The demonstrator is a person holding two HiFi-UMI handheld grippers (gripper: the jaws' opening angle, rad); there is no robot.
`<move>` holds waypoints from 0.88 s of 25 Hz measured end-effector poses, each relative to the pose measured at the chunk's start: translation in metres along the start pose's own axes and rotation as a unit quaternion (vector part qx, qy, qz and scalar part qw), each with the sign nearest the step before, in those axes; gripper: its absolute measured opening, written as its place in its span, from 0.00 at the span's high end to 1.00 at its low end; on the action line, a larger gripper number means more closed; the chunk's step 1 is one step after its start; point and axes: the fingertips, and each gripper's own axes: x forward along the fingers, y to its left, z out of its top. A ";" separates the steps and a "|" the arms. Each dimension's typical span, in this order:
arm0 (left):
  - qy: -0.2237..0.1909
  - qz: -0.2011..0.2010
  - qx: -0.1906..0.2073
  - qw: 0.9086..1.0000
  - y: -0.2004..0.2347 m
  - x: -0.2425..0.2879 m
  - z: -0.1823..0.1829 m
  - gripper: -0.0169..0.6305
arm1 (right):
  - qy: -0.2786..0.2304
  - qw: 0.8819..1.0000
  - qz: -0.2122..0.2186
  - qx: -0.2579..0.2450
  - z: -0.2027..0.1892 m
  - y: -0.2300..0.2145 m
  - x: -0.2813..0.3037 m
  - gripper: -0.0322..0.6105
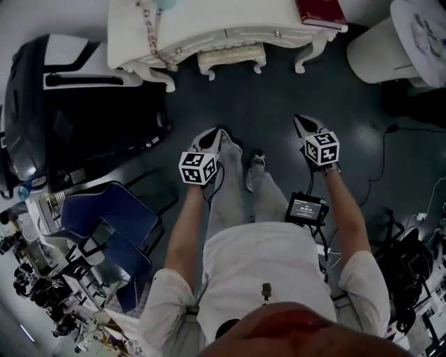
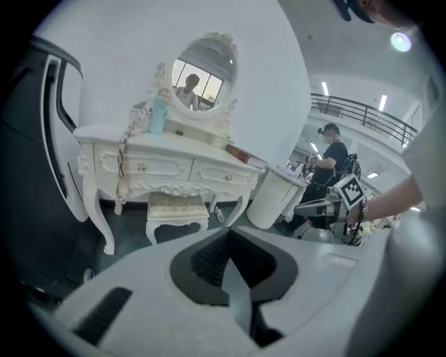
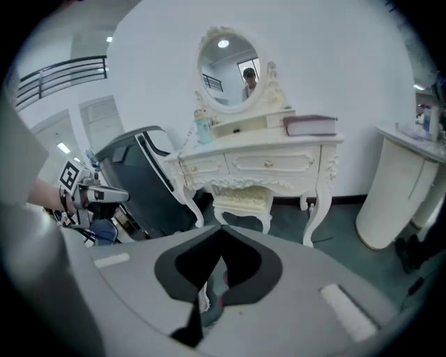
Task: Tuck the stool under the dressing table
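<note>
The white dressing table (image 1: 209, 28) stands at the top of the head view, with an oval mirror (image 2: 204, 70) on it. The small white stool (image 1: 231, 59) with a cream cushion sits between the table's legs, its front part sticking out. Both grippers are held up in front of my body, well short of the stool and touching nothing. My left gripper (image 1: 214, 134) is shut and empty. My right gripper (image 1: 301, 121) is also shut and empty. The stool (image 2: 176, 209) shows ahead in the left gripper view, and the stool (image 3: 242, 202) in the right gripper view too.
A large black case (image 1: 70, 104) stands left of the table. A blue chair (image 1: 104, 223) is at my left. A white round cabinet (image 1: 390, 49) stands at the right, with cables (image 1: 390, 160) on the floor. A red book (image 1: 320, 14) lies on the table's right end. A person (image 2: 333, 150) stands far off.
</note>
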 end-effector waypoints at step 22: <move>-0.229 -0.058 0.053 0.970 -0.054 -0.429 0.124 0.96 | -0.282 0.954 0.093 0.036 0.177 0.379 -0.285 0.94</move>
